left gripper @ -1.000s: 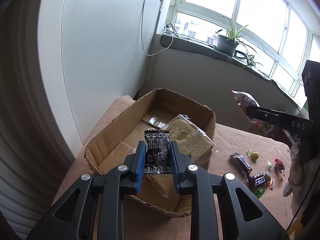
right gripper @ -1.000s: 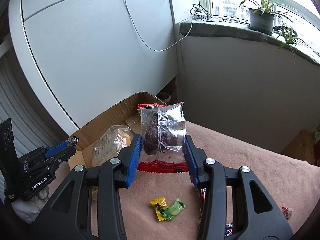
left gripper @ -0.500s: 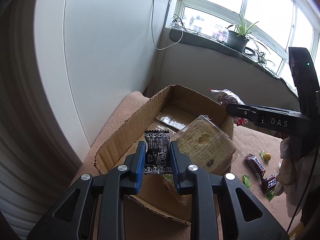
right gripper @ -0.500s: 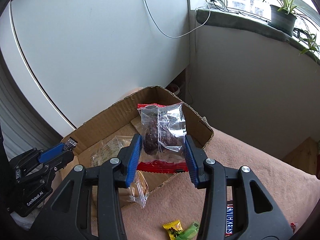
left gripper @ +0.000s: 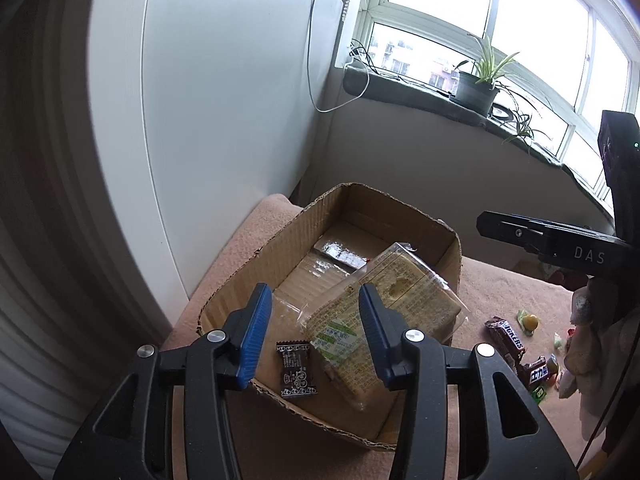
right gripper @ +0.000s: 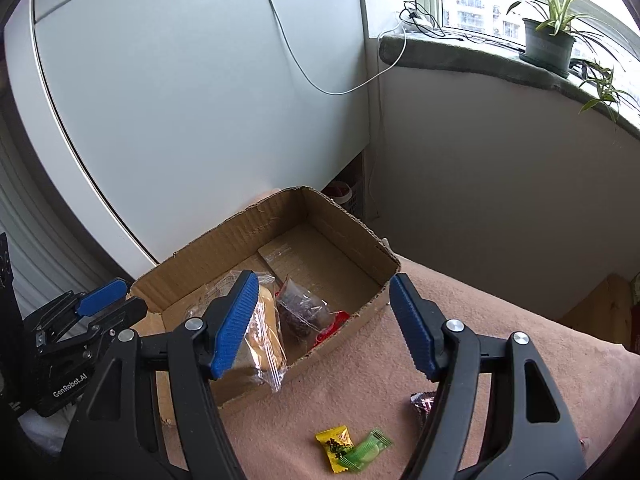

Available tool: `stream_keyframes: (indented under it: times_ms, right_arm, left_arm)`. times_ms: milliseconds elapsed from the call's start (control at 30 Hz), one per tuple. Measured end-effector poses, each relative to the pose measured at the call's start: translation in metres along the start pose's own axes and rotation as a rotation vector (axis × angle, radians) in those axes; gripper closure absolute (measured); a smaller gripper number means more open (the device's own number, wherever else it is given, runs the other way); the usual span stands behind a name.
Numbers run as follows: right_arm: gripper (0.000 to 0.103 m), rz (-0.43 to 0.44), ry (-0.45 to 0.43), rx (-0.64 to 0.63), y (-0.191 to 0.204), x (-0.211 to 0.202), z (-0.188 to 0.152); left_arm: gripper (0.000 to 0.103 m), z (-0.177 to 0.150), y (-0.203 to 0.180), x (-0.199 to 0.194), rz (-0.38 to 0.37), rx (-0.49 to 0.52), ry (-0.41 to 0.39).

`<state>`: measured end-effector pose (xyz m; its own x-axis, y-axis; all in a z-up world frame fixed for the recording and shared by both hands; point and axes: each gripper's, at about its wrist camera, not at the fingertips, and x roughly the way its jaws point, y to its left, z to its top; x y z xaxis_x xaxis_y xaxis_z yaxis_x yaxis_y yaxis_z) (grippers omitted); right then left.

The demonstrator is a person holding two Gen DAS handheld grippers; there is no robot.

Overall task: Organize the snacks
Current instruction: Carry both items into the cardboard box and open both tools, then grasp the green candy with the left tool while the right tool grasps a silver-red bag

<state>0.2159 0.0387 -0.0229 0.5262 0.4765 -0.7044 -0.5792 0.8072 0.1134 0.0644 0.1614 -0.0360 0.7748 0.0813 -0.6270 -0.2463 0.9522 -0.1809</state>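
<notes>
Right gripper (right gripper: pixel 324 324) opening, jaws wide, nothing pinched; left gripper (left gripper: pixel 315 334) opening too, narrower, empty. Below both, cardboard box (left gripper: pixel 280 248) on pink cloth (left gripper: pixel 492 292), containing biscuit pack (left gripper: pixel 384 312), clear bag of dark fruit (right gripper: pixel 302 310) and small black sachet (left gripper: pixel 295 370). Loose on cloth: Snickers bar (left gripper: pixel 506 336), yellow candy (right gripper: pixel 335 442), green candy (right gripper: pixel 370 448).

A big white wall panel (right gripper: pixel 192 100) stood behind everything. A thin white cord (right gripper: pixel 320 80) hung down across it in a loop. On the dark window ledge (right gripper: pixel 460 54) sat a potted plant (right gripper: pixel 548 42) (with long, thin green leaves). Bright windows (left gripper: pixel 480 12) showed buildings outside. A pink cloth (right gripper: pixel 500 308) covered the surface.
</notes>
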Motion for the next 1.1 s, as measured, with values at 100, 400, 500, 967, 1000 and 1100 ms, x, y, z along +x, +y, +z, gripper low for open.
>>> stream_keyframes:
  times_ms: [100, 400, 500, 967, 1000, 1100]
  right_arm:
    - [0.032, -0.015, -0.028, 0.011, -0.012, -0.022, -0.006]
    - [0.018, -0.111, -0.112, 0.046, -0.055, -0.093, -0.037]
    - [0.013, -0.158, -0.125, 0.053, -0.072, -0.112, -0.054]
    - [0.011, -0.364, -0.117, 0.240, -0.179, -0.180, -0.150]
    - [0.011, -0.369, -0.108, 0.255, -0.186, -0.180, -0.155]
    - [0.011, -0.372, -0.070, 0.293, -0.200, -0.177, -0.167]
  left_arm:
    - [0.059, 0.000, -0.005, -0.010, -0.009, 0.005, -0.018]
    - [0.059, -0.007, -0.035, -0.032, -0.086, 0.041, -0.047]
    - [0.059, -0.013, -0.052, -0.033, -0.121, 0.063, -0.038]
    - [0.059, -0.057, -0.134, -0.012, -0.262, 0.212, 0.064]
    - [0.059, -0.059, -0.137, -0.009, -0.264, 0.219, 0.074]
    - [0.060, -0.068, -0.147, 0.001, -0.271, 0.240, 0.102]
